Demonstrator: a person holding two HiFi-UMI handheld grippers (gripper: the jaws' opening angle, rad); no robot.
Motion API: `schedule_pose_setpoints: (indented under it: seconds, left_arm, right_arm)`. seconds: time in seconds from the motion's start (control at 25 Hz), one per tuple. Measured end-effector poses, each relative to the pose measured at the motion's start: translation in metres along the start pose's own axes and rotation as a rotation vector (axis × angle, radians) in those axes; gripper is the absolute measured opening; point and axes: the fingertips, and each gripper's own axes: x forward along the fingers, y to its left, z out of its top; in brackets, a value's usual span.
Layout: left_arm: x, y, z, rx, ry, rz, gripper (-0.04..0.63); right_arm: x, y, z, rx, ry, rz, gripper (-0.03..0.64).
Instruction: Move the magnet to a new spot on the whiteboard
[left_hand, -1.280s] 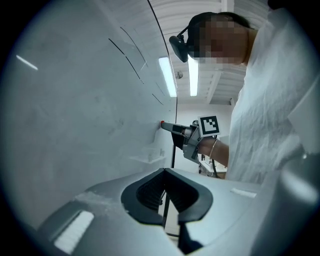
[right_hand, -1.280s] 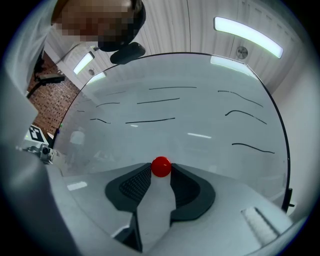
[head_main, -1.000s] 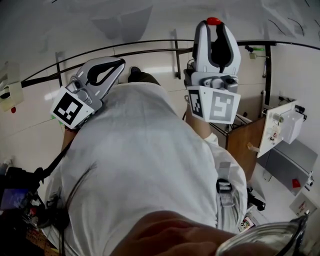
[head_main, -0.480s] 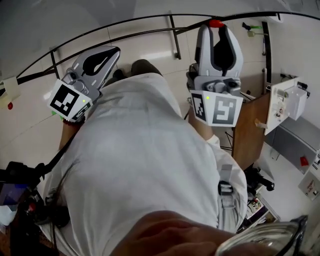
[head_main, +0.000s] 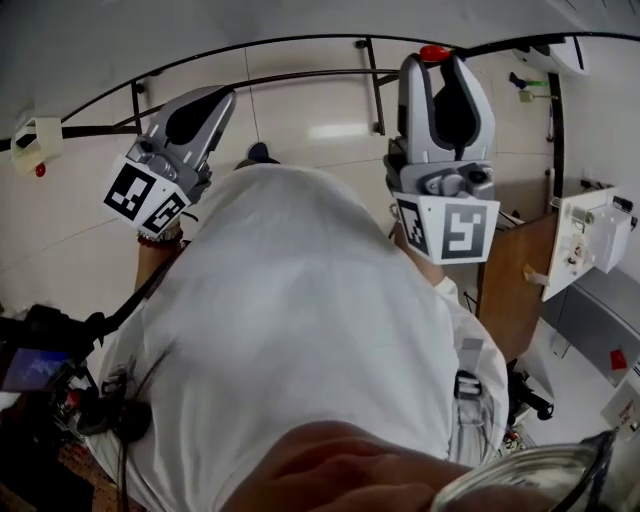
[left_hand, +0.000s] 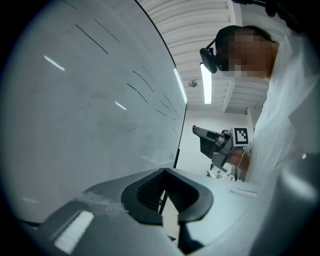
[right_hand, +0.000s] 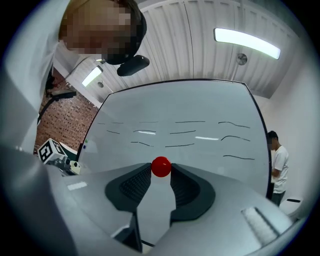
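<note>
Nearest, the right claw (right_hand: 161, 170) pinches the red magnet (right_hand: 161, 166) between its very tips, and the whiteboard (right_hand: 200, 110) spreads beyond them. The left claw (left_hand: 163, 171) is pressed together on nothing, with the board running alongside.

The black-framed whiteboard (right_hand: 200, 107) bears rows of short black strokes (right_hand: 190, 121). Whether the red magnet (right_hand: 161, 167) touches it cannot be told.

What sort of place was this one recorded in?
Probably an indoor lab or workshop room: a large whiteboard with marker lines, a slatted ceiling with strip lights, and a brick wall to one side.
</note>
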Motion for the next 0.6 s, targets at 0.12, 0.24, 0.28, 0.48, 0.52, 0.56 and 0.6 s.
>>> schedule_pose_setpoints:
  seconds: [0.12, 0.24, 0.28, 0.48, 0.52, 0.56, 0.6]
  left_arm:
    - [0.015, -0.044, -0.011, 0.033, 0.057, -0.022, 0.000]
    - [0.032, -0.093, -0.020, 0.116, 0.126, -0.051, 0.000]
    - [0.038, -0.111, -0.020, 0.120, 0.120, -0.076, 0.000]
    - [0.045, -0.171, -0.031, 0.071, 0.095, -0.111, 0.000]
    - [0.044, -0.179, -0.035, 0.068, 0.097, -0.088, 0.000]
    - [0.042, -0.189, -0.040, 0.059, 0.096, -0.064, 0.000]
    - [0.040, -0.201, -0.046, 0.043, 0.093, -0.043, 0.000]
  right_arm:
    - [-0.055, -0.021, 0.014, -0.024, 0.005, -0.050, 0.126]
    - [-0.108, -0.044, 0.008, 0.023, 0.009, -0.119, 0.126]
    - [-0.122, -0.051, 0.006, 0.036, 0.007, -0.130, 0.126]
    - [-0.176, -0.066, 0.009, 0.051, -0.015, -0.112, 0.126]
    - [-0.186, -0.066, 0.008, 0.058, -0.015, -0.097, 0.126]
    - [-0.196, -0.066, 0.007, 0.065, -0.011, -0.078, 0.126]
    - [-0.208, -0.067, 0.005, 0.070, -0.006, -0.059, 0.126]
